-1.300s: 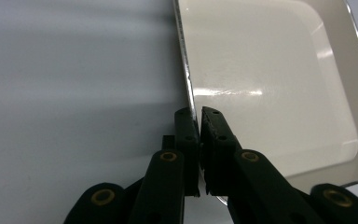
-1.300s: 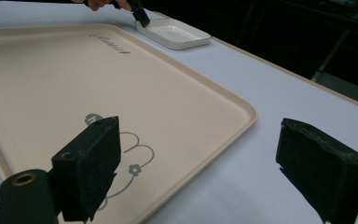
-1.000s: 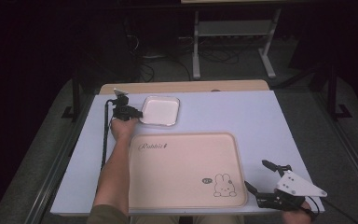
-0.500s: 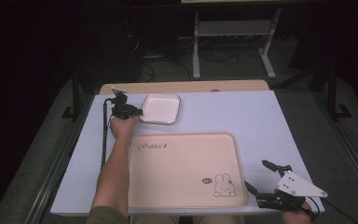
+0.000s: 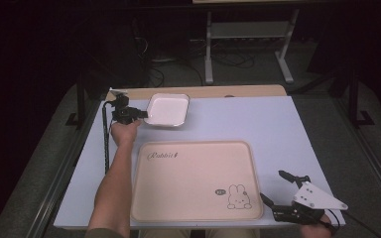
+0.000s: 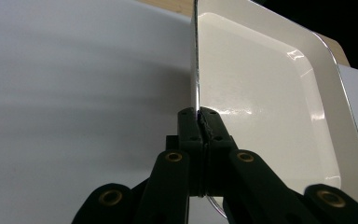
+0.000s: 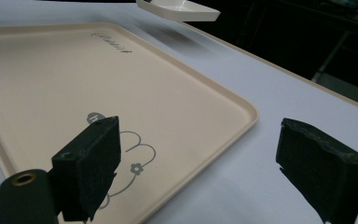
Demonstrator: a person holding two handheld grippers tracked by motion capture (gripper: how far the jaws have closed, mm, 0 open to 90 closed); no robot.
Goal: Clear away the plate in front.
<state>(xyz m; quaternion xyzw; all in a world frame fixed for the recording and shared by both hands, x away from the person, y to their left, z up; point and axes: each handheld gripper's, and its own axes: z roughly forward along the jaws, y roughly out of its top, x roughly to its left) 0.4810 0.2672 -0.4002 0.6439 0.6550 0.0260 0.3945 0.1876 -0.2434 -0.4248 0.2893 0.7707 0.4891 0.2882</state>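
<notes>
White, shallow, rounded-square plastic dish (image 6: 279, 107) is pinched by its rim between the left gripper (image 6: 199, 116)'s closed jaws, clear of the table. Right gripper (image 7: 214, 158) waits wide open, holding nothing. Probable next move: carry the dish over the beige rabbit-printed tray (image 5: 188, 183) and lower it level.

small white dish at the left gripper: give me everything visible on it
The small white dish is a shallow rectangular tray with rounded corners, a raised rim and a glossy, plastic-looking surface; nothing lies in it. The left gripper is shut on the rim of one short side. In the right gripper view the dish hangs clear of the table with a shadow beneath, roughly level. It sits beyond the far left corner of the beige rabbit tray, apart from it.
</notes>
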